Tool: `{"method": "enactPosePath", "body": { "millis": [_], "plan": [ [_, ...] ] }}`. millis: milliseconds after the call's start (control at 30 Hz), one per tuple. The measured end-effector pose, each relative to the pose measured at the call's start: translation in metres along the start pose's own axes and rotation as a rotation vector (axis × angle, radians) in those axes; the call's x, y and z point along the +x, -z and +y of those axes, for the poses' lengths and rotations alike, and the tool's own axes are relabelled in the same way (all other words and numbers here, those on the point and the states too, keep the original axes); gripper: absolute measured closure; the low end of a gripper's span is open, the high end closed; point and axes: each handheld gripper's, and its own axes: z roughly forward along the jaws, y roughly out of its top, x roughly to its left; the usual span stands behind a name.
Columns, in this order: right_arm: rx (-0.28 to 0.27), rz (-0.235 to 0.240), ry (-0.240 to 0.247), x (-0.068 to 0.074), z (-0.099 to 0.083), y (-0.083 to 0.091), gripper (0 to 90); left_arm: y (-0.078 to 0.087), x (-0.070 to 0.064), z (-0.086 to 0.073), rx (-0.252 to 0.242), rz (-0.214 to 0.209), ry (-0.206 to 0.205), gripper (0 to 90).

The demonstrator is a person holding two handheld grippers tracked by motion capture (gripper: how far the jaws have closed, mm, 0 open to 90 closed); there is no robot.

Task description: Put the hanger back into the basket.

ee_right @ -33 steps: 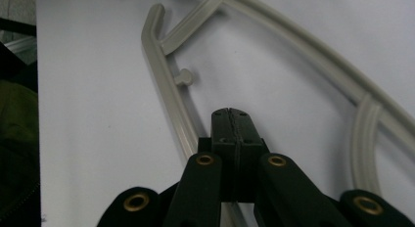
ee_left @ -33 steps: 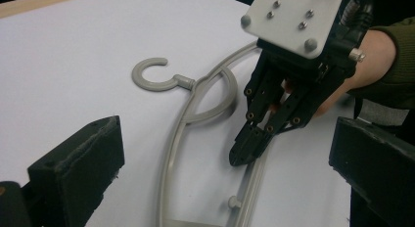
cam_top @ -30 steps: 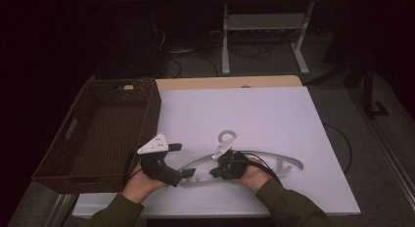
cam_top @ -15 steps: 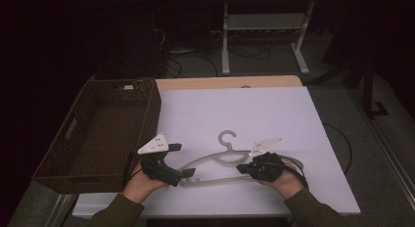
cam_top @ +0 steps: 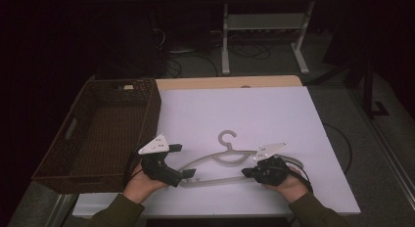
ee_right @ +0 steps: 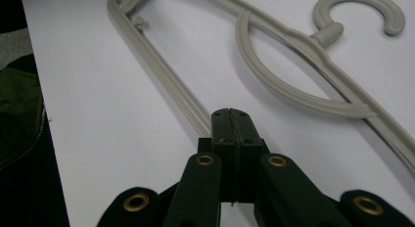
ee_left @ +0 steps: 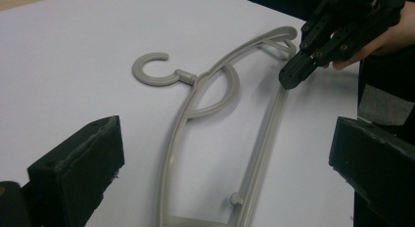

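1. One grey plastic hanger (cam_top: 222, 161) lies flat on the white counter (cam_top: 274, 114).
2. One wicker basket (cam_top: 105, 129) sits at its left.
3. Two grippers: left gripper (cam_top: 188, 175) fingers wide; right gripper (cam_top: 246, 172) fingers pressed together over the hanger's bar, grip unclear.

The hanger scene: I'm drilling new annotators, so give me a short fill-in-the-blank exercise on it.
1. The hanger lies flat on a ____ sheet.
2. The left hand-held gripper has its jaws ____.
3. The right hand-held gripper has its jaws ____, at the hanger's bottom bar.
4. The basket stands at the table's ____ side in the high view.

Missing words: white; open; shut; left
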Motion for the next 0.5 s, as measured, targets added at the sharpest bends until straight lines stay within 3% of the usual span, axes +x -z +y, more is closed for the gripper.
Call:
{"method": "enactPosePath", "body": {
  "millis": [500],
  "plan": [
    [0.079, -0.026, 0.018, 0.0023, -0.0037, -0.01, 89.6, 0.0005, 0.0002, 0.0003, -0.003, 0.002, 0.002, 0.0]
  ]
}}
